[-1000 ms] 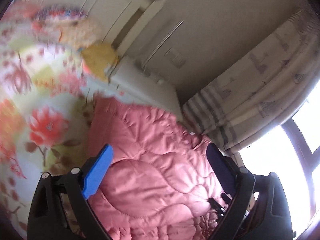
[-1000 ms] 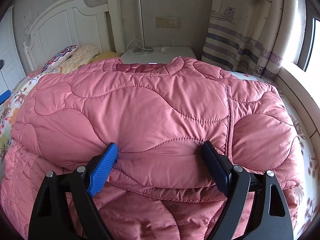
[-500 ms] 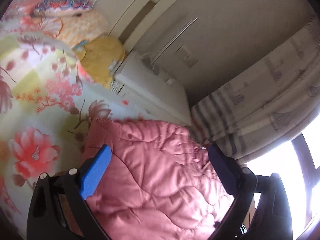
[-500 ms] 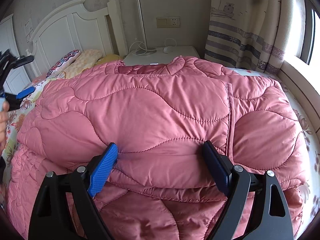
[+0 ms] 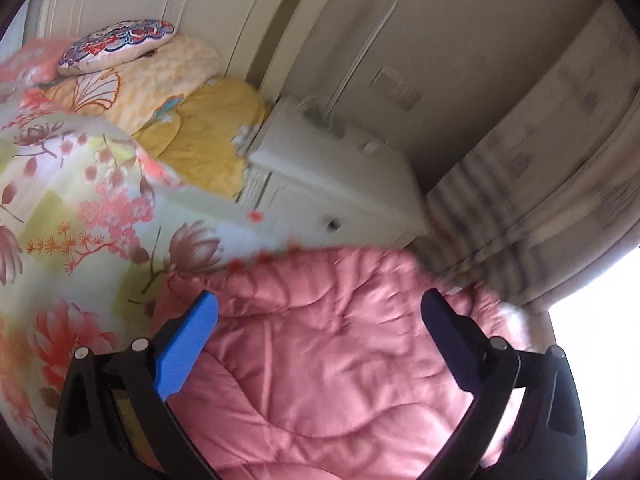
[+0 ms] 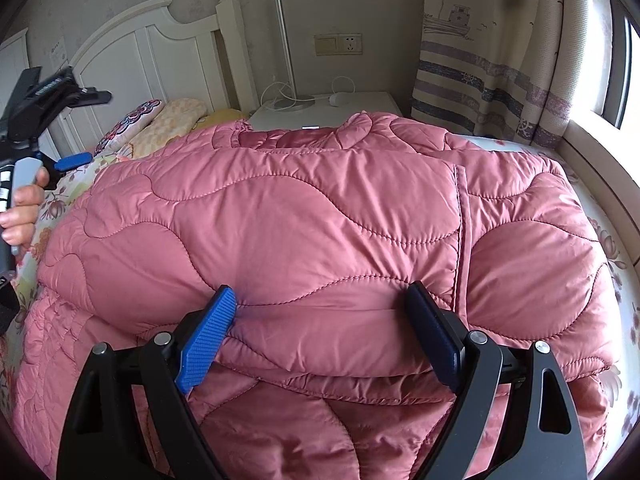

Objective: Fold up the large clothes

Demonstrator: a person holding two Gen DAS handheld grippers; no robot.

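A large pink quilted jacket (image 6: 320, 208) lies folded in thick layers on the bed. My right gripper (image 6: 320, 300) is shut on a fat fold at the jacket's near edge, with both pads dented into the padding. In the left wrist view the jacket (image 5: 340, 360) lies below and between the fingers of my left gripper (image 5: 320, 300). Its jaws are opening wide and neither pad presses on the cloth. In the right wrist view the left gripper (image 6: 86, 130) hangs in the air past the jacket's left edge, held by a person's hand (image 6: 24, 208).
A floral bedsheet (image 5: 80, 208) covers the bed left of the jacket. Pillows (image 5: 120, 44) and a yellow cushion (image 5: 208, 136) lie by the white headboard (image 6: 140, 60). A white nightstand (image 6: 320, 108) with a lamp stands behind, and a curtain (image 6: 500, 60) and window ledge (image 6: 592, 152) are at the right.
My left gripper has drawn back from the jacket toward the bed's left side and come into the right wrist view. More sheet and pillows now show. The right gripper has kept still.
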